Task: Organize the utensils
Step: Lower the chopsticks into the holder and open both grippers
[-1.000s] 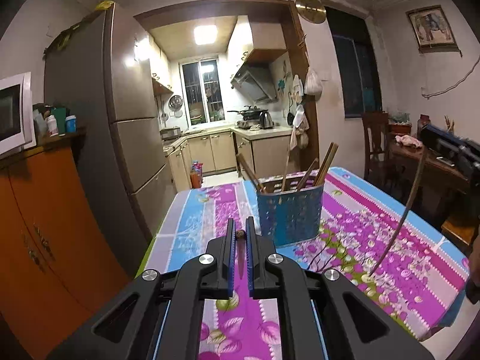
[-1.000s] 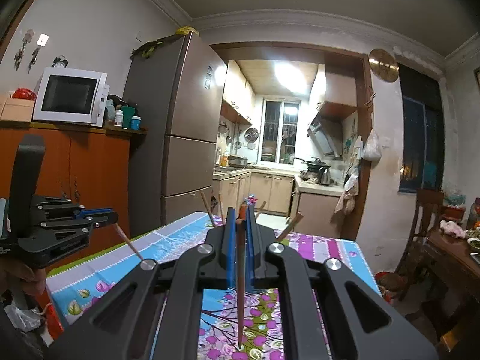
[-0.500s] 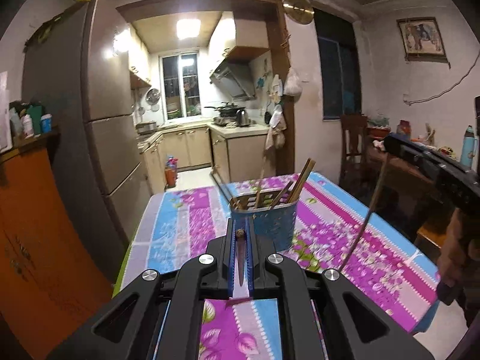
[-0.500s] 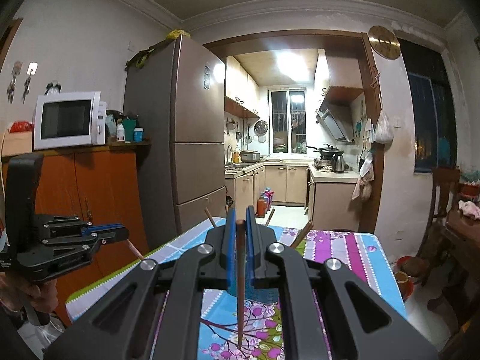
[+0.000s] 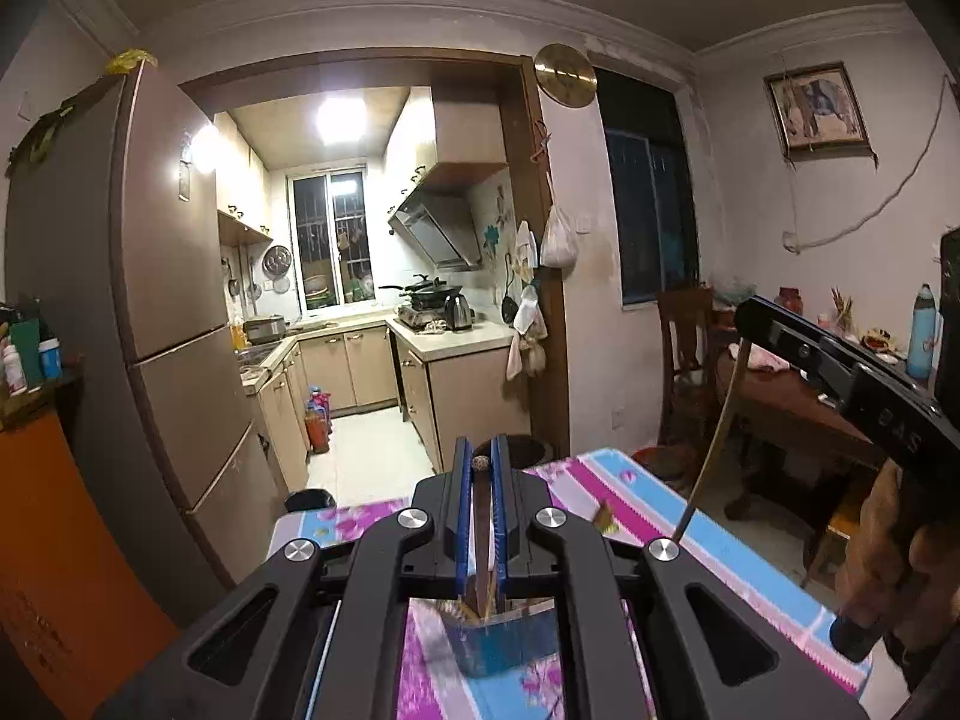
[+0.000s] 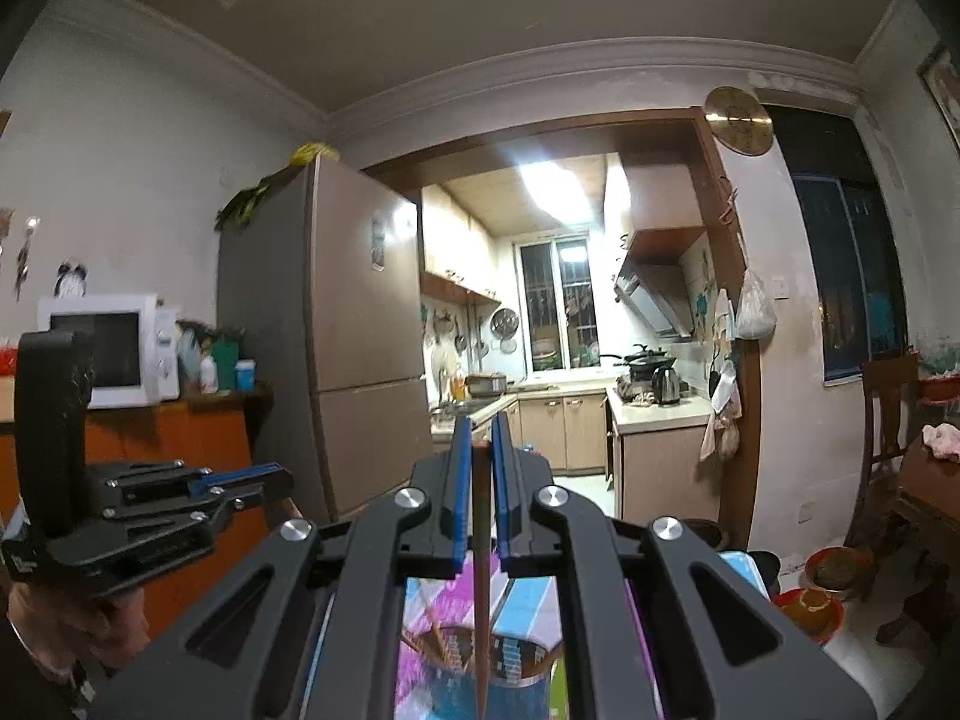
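My left gripper (image 5: 479, 461) is shut on a dark wooden chopstick (image 5: 481, 525) that hangs down between the pads toward the blue utensil holder (image 5: 504, 642) just below. My right gripper (image 6: 480, 441) is shut on a brown chopstick (image 6: 480, 588) that points down over the same blue holder (image 6: 510, 684), which has several chopsticks in it. The right gripper also shows at the right of the left wrist view (image 5: 840, 372), with its chopstick (image 5: 711, 450) slanting down. The left gripper shows at the left of the right wrist view (image 6: 252, 480).
The holder stands on a table with a pink and blue flowered cloth (image 5: 660, 516). A tall fridge (image 5: 156, 312) and an orange cabinet (image 5: 54, 540) stand to the left, a dark wooden table (image 5: 798, 414) and chair to the right, the kitchen behind.
Both grippers have moved forward and over the holder, each still holding its chopstick. The holder has dropped from mid view to under the fingers.
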The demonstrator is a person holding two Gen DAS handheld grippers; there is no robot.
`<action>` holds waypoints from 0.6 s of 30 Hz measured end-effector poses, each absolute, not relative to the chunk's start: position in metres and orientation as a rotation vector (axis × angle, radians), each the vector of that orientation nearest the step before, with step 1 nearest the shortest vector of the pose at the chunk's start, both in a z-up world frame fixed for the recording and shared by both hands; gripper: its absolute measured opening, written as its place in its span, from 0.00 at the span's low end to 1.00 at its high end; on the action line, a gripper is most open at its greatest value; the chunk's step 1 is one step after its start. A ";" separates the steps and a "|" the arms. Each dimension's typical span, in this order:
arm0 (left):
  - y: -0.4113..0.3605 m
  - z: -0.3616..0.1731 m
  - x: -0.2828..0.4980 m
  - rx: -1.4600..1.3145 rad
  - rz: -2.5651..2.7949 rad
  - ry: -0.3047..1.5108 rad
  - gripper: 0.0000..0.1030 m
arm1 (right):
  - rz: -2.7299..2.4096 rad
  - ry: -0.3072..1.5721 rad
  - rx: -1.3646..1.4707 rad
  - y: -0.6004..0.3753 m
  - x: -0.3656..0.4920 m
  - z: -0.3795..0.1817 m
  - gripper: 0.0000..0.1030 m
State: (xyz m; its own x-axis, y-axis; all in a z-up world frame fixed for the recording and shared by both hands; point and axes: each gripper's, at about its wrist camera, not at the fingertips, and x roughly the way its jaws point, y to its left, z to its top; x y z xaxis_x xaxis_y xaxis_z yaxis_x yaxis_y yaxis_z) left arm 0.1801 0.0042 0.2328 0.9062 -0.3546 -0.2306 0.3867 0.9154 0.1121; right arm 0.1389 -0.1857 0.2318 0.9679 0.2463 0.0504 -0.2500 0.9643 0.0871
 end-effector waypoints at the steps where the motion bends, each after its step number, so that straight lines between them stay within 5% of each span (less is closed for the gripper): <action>1: 0.001 0.235 0.188 0.156 -0.378 0.212 0.07 | 0.247 -0.041 0.097 -0.187 0.144 0.233 0.05; 18: -0.022 0.171 0.304 0.137 -0.367 0.396 0.07 | 0.184 0.041 0.211 -0.197 0.246 0.169 0.05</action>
State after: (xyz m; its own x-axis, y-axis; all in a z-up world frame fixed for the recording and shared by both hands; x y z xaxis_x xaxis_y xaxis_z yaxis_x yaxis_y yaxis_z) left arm 0.3039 -0.0225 0.1713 0.8580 -0.3222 -0.3999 0.3751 0.9251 0.0594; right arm 0.2464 -0.1970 0.1686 0.9823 0.1863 -0.0210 -0.1778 0.9610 0.2117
